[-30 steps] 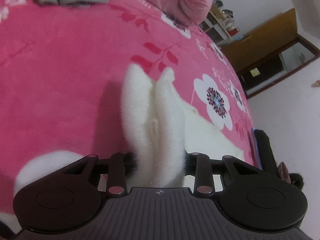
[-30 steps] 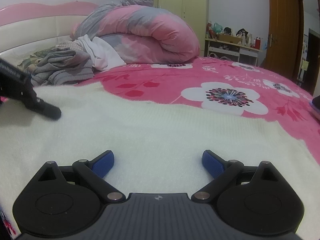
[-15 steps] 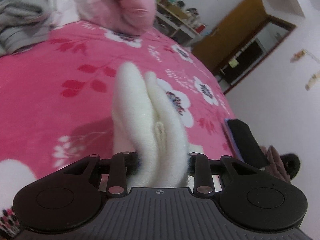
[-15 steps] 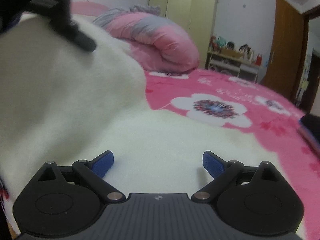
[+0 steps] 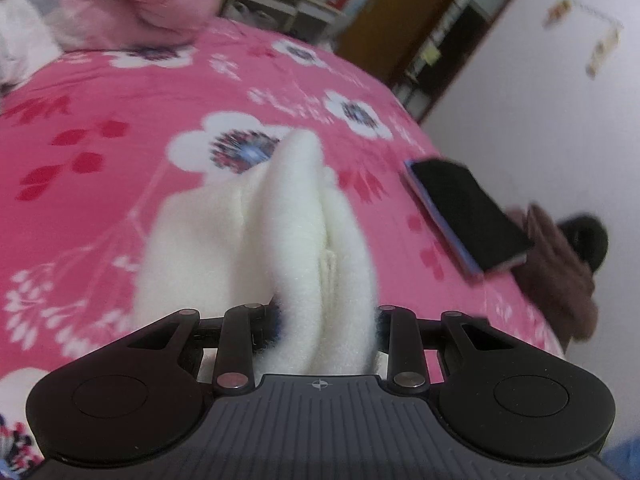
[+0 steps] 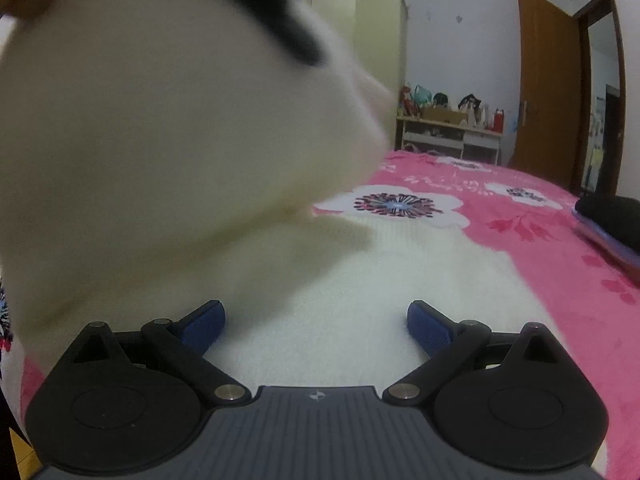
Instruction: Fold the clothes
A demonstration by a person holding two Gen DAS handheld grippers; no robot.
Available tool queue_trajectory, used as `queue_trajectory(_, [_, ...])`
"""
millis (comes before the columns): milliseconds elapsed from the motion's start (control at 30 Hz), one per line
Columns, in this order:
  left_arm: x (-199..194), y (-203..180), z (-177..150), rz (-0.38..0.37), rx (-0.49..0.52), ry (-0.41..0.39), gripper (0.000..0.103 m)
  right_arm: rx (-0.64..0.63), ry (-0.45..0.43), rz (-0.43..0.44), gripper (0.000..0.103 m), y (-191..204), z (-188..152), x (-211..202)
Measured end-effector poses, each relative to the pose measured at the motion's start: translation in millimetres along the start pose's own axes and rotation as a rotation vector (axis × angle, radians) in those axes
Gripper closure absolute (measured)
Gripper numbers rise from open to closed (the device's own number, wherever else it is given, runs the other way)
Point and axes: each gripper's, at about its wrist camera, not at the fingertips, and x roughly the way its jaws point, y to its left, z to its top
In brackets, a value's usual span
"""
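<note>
A bed (image 5: 120, 128) covered by a pink blanket with white flowers fills most of both views. On it, in the right wrist view, a white fuzzy sweater (image 6: 360, 280) lies spread near the bed's near edge, directly under and ahead of the right gripper (image 6: 316, 320). Part of the sweater is lifted well above the bed: in the right wrist view it rises as a large blurred white mass filling the upper left, with a dark blurred shape, apparently the other gripper, at its top.

In the left wrist view the left gripper (image 5: 326, 320) holds a bunched fold of that sweater (image 5: 304, 240). Its jaws are pressed in against the thick fold from both sides, and the cloth stands out ahead of them in two soft ridges above the blanket. The right gripper's jaws are spread wide, their blue pads (image 6: 428, 326) apart with only flat sweater between them, gripping nothing.

A rolled pink and grey quilt (image 5: 120, 0) sits at the bed's far left corner in the left wrist view. A flat black item (image 5: 468, 216) on a blue-edged base lies at the bed's right edge, with a brown cloth (image 5: 556, 272) just beside it; the same black item (image 6: 612, 216) shows at the right edge in the right wrist view. Beyond the bed stand a yellow wardrobe (image 6: 376, 64), a brown door (image 6: 548, 92), and a low white shelf (image 6: 452, 136) crowded with small things.
</note>
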Motion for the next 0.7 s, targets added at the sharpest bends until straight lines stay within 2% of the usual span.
queue_trajectory(200, [48,-28,-12,0.023,0.055,0.096,0.074,0.010,-0.034,0.001,0.003,-2,-6,-2])
queue_trajectory(300, [69,-28,-16,0.049,0.043,0.171,0.067,0.015,-0.044,0.006,0.003,-3,-8,-3])
queue_trajectory(333, [72,-28,-17,0.049,0.027,0.188,0.060,0.012,-0.046,0.005,0.003,-3,-9,-3])
queue_trajectory(367, [74,-28,-18,0.046,0.010,0.204,0.043,0.008,-0.048,0.003,0.003,-3,-10,-3])
queue_trajectory(400, [73,-28,-15,0.011,-0.018,0.213,0.033,0.006,-0.050,0.002,0.003,-3,-10,-3])
queue_trajectory(433, [72,-28,-13,-0.020,-0.050,0.226,0.018,0.006,-0.052,0.004,0.003,-3,-11,-3])
queue_trajectory(467, [70,-28,-10,-0.050,-0.081,0.238,0.010,0.006,-0.054,0.005,0.003,-3,-11,-4])
queue_trajectory(533, [69,-34,-9,-0.066,-0.096,0.245,0.006,0.008,-0.057,0.006,0.003,-3,-11,-4])
queue_trajectory(700, [60,-49,-9,-0.085,-0.077,0.248,0.004,0.011,-0.058,0.008,0.003,-4,-11,-3])
